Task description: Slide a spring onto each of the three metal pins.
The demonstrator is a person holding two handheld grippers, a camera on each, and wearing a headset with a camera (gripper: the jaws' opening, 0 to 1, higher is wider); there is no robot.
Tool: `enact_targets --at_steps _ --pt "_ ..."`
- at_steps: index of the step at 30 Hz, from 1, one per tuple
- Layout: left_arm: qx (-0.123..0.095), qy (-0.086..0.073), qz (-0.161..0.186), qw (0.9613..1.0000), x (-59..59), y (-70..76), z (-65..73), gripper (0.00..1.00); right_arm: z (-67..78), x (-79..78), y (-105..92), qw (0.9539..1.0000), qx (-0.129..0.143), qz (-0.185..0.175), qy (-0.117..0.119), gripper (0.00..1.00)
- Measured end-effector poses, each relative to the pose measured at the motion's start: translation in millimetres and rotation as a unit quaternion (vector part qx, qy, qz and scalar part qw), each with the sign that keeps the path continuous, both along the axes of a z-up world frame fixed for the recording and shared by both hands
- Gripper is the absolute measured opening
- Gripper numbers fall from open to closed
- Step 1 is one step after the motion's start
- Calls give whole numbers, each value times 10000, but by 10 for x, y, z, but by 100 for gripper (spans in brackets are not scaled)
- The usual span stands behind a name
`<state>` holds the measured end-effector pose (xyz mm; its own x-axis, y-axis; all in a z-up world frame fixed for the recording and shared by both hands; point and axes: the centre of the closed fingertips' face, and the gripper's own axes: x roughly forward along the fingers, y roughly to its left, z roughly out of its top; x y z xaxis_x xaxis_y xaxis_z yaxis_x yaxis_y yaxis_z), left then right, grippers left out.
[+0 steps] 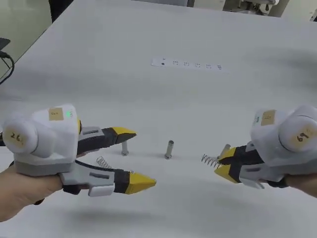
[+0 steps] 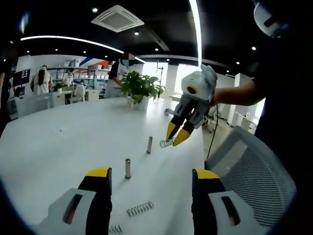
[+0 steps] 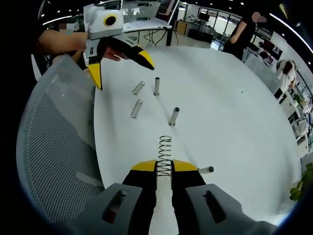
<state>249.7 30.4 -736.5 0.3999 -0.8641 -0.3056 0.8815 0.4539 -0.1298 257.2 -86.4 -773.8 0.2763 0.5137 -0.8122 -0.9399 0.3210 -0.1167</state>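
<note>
My right gripper (image 3: 165, 165) has its jaws pressed onto the near end of a spring (image 3: 165, 152). The rest of the coil sticks straight out ahead of the tips, roughly level with the table (image 1: 198, 99). In the head view its free end points left at the middle pin (image 1: 169, 149), which stands upright a short way beyond it. That is the relation that matters: the spring's long axis is about flat and the pin's is vertical, so I judge the wrist must tip the coil nose-down over the pin's top before it can slide on. A second pin (image 3: 206, 170) sits just right of my right jaws and appears to lie on its side, though I can't be sure. The third pin (image 3: 157, 86) stands farthest left, near my left gripper (image 2: 152, 173), which is spread wide and holds nothing. Two loose springs (image 3: 137, 108) lie flat on the table on that side, so the left gripper is the nearer one for those.
</note>
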Motion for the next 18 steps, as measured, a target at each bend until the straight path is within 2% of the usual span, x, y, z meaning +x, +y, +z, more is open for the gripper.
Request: enact_targets --at_steps 4,7,12,18 --pt "-90 5 -160 9998 6 -99 30 59 37 -14 63 9999 44 144 -38 8" --pt "-5 -22 -413 9991 -33 -190 0 55 48 -39 103 9997 33 240 -56 8" --pt "15 -24 -725 9974 -61 -280 -57 51 49 -69 163 9992 32 402 -77 8" --pt "27 -42 -936 9956 -64 -354 -82 48 52 -118 251 9982 47 584 -93 8"
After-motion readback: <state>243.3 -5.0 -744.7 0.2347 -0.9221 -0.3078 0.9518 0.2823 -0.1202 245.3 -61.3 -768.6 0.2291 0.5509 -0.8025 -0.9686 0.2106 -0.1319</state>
